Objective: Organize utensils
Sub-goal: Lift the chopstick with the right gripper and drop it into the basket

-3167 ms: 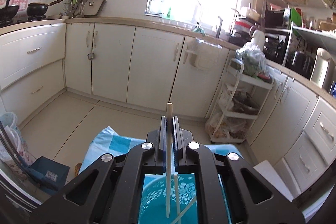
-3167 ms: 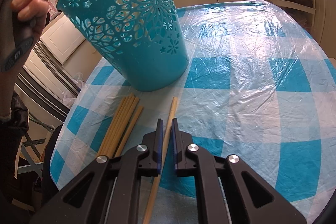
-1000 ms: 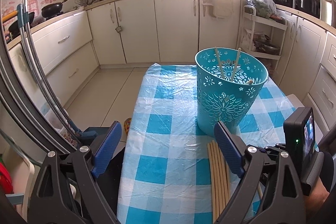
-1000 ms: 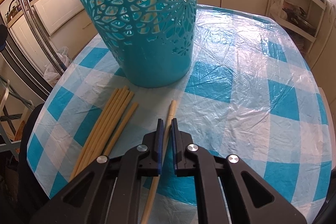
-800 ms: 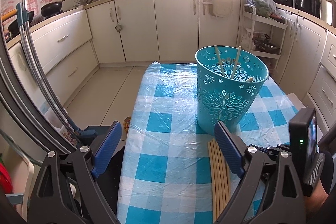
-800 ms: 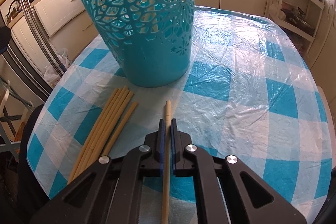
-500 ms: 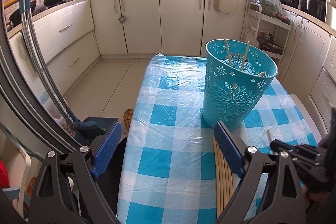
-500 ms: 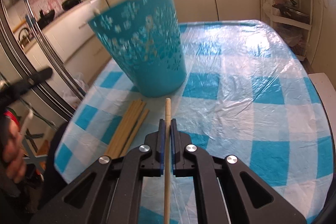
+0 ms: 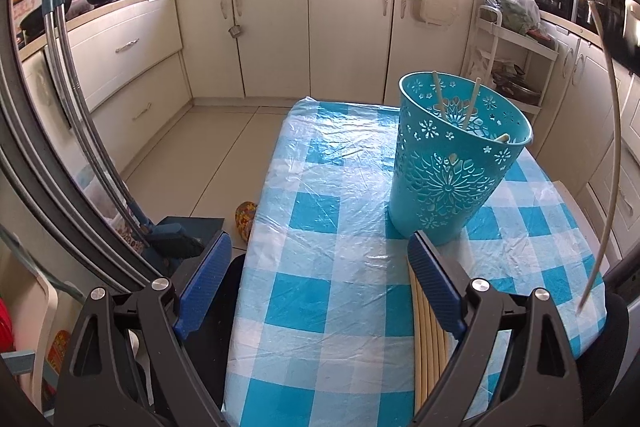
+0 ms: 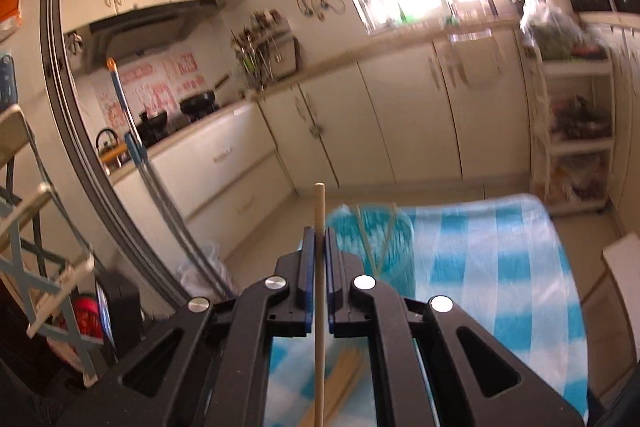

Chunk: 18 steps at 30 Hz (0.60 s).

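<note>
A turquoise perforated basket (image 9: 452, 163) stands on the blue-checked table (image 9: 320, 267) with a few chopsticks inside. Several loose chopsticks (image 9: 430, 339) lie on the cloth in front of it, partly behind my left gripper's right finger. My left gripper (image 9: 318, 285) is open and empty, low over the table's near edge. My right gripper (image 10: 319, 241) is shut on a single chopstick (image 10: 319, 307) and holds it upright, high above the table; the basket (image 10: 376, 247) shows blurred below it. That chopstick (image 9: 608, 163) also shows at the right edge of the left wrist view.
Cream kitchen cabinets (image 9: 344, 35) line the far walls. A white shelf cart (image 9: 512, 67) stands at the right. A dustpan (image 9: 176, 239) and mop poles (image 9: 68, 75) stand left of the table.
My right gripper has lifted its chopstick off the table and tilted it upright, high above the basket. My left gripper let its chopstick go into the basket earlier and has drawn back, open.
</note>
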Tool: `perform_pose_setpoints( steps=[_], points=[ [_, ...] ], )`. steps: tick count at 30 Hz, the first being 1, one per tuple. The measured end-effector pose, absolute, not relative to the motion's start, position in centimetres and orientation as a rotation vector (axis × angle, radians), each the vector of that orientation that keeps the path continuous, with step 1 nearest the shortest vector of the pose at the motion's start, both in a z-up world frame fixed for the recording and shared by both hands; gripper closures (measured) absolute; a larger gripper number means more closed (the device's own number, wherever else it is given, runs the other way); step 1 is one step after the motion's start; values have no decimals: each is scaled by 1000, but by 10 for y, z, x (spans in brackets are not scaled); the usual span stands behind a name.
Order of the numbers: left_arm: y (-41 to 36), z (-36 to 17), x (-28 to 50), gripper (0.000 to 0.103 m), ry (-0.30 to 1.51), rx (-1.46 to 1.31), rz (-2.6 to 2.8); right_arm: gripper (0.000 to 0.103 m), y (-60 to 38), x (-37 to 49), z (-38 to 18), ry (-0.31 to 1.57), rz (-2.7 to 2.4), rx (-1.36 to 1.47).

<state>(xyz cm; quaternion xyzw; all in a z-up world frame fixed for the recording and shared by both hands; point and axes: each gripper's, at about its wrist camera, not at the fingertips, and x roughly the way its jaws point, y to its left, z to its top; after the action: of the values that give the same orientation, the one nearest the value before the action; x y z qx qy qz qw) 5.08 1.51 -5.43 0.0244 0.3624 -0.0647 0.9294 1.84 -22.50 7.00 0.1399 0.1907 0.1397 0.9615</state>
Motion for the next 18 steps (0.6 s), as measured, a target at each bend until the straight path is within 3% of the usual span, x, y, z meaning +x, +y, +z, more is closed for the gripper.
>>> perform_pose_setpoints(
  steps=[7,18],
  points=[
    [23,-55,53,17,745,23,-126,97,-220,68,102,203,167,270],
    [37,-67,62,17,784,-16,-105,97,-213,116,31,294,22,202]
  ],
)
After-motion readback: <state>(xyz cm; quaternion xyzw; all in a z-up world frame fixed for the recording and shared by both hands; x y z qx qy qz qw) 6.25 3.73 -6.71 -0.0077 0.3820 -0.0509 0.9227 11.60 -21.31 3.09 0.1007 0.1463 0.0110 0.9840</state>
